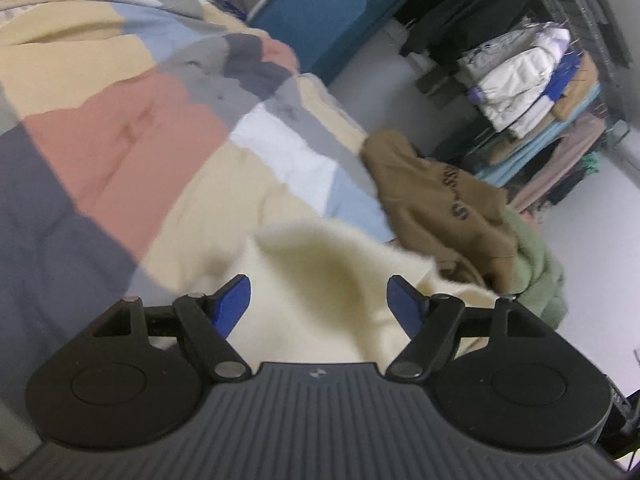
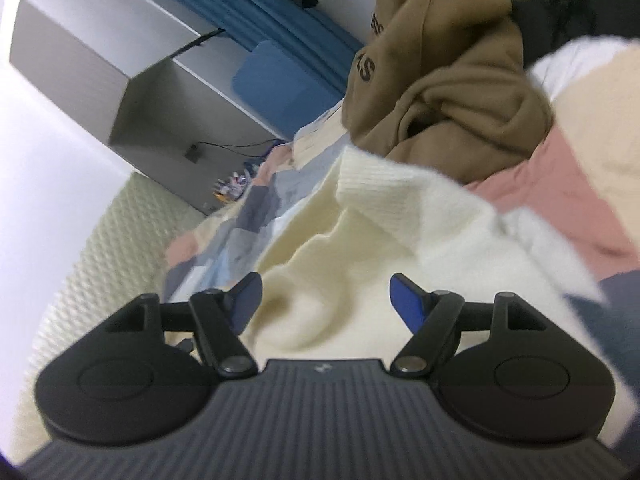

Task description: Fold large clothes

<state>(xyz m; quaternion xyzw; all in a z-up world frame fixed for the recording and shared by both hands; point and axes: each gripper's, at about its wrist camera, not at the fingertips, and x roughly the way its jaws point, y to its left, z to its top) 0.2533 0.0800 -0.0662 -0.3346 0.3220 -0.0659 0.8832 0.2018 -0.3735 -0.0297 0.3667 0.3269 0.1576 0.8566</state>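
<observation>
Cream sweater (image 1: 320, 280) lies loose between both wide tongs (image 1: 319, 304) (image 2: 326, 306); I fear the brown hoodie (image 2: 440, 92) at one o'clock snagging.

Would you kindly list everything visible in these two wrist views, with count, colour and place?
Fuzzy cream knit sweater: one, cream, on the bed just ahead of both grippers.
Brown hooded sweatshirt with dark lettering: one, tan brown, crumpled on the bed beyond the sweater.
Fluffy green garment: one, pale green, beside the sweatshirt at the bed's edge.
Patchwork quilt: one, pink, beige, grey, blue and white blocks, covering the bed.
Stacked folded clothes: one pile, white, blue and tan, on a rack by the wall.
Blue cushion: one, blue, against the far wall.
Left gripper: one, black with blue pads, open over the sweater.
Right gripper: one, same colours, open over the sweater.
</observation>
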